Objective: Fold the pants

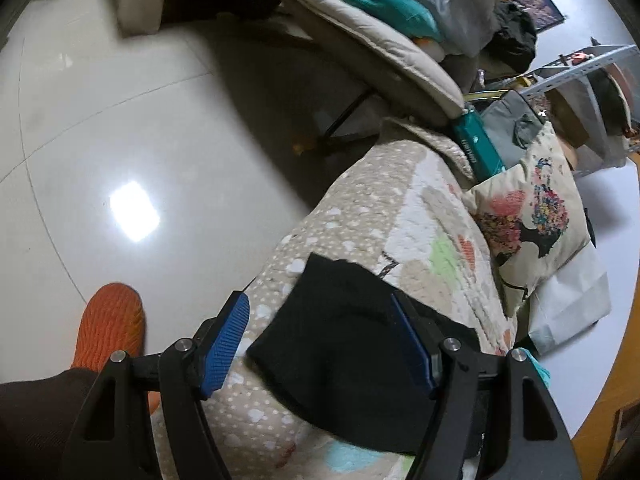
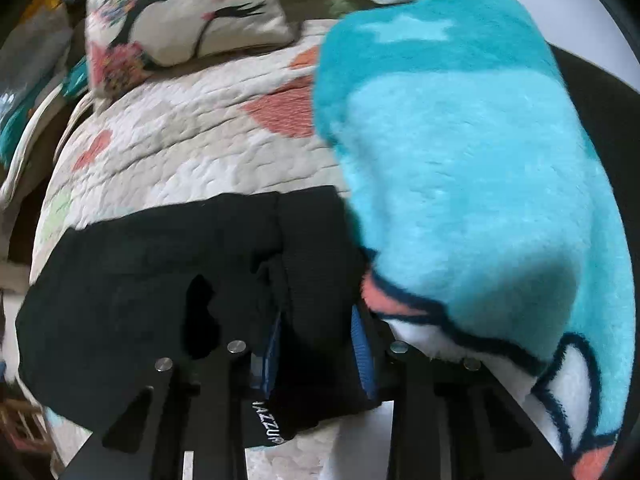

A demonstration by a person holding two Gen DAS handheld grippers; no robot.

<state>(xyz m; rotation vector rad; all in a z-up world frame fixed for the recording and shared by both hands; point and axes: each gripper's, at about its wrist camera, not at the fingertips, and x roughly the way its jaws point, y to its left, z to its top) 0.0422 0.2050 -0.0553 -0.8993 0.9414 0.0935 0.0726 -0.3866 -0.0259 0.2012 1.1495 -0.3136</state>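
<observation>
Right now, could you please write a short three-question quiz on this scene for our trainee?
1. True or false: the left gripper is clamped on the pants.
2. What does the right gripper hold? A) the pillow B) the pants C) the blanket
3. Fill in: the pants lie on a ____.

Key:
1. False; its jaws stand wide open, one on each side of the black cloth.
2. B; black cloth is bunched between its blue pads.
3. Quilt; the blue blanket is at the pants' right edge.
</observation>
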